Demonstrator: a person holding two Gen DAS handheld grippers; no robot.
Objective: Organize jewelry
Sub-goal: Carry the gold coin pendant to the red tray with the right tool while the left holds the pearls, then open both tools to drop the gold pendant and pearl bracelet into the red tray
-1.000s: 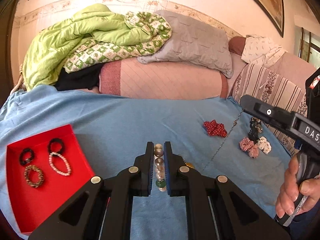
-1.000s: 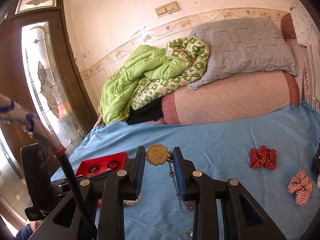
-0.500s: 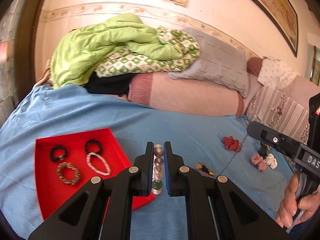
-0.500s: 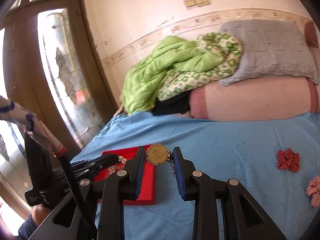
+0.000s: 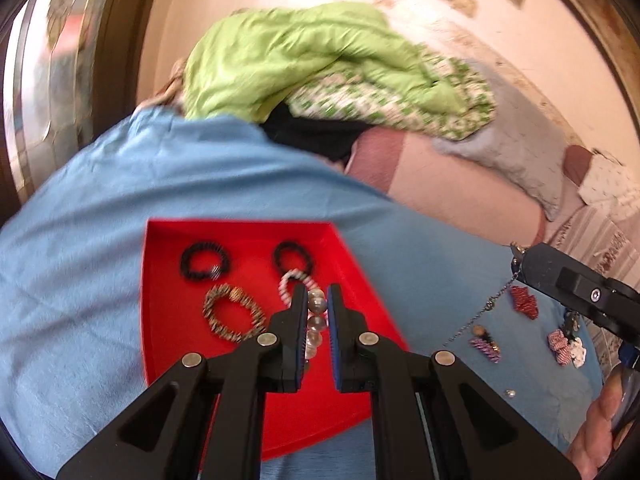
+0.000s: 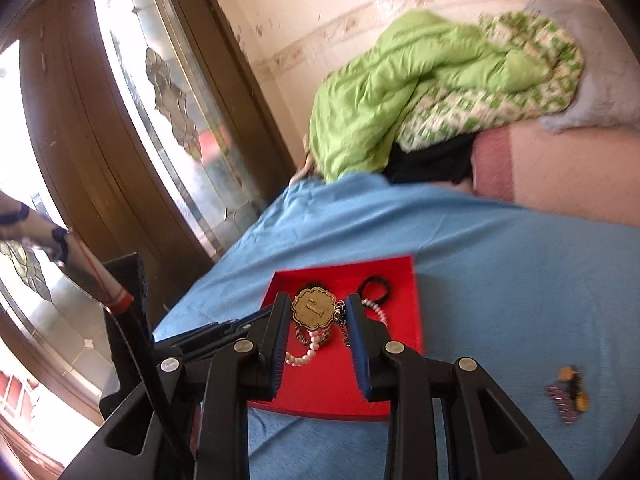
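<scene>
Jewelry sorting looks to be past halfway, judging by the red tray (image 5: 168,360) on the blue bedsheet (image 5: 80,240): it already holds two black bands (image 5: 204,261), a brown patterned bracelet (image 5: 232,312) and a pink-and-white bead bracelet (image 5: 290,280). Two more pieces hang above it. The left gripper (image 5: 317,320) has its jaws nearly closed on a strand of clear and pearly beads (image 5: 314,322), poised over the tray's right part. The right gripper (image 6: 316,334) has its jaws narrowly apart, pinching a chain necklace (image 6: 342,322) whose gold scalloped pendant (image 6: 313,305) stands up between the tips, also above the tray. Neither piece is released yet.

Left to collect, as far as can be seen: a small purple and yellow piece (image 5: 485,345), a red dotted bow (image 5: 524,300) and checked red-and-white bows (image 5: 560,346), all lying well apart from the tray on the sheet. A green quilt (image 5: 300,60) and pillows sit at the head of the bed, clear of the work. The main hindrance I judge is crowding: both grippers share the space over one tray, and the dangling chain could snag.
</scene>
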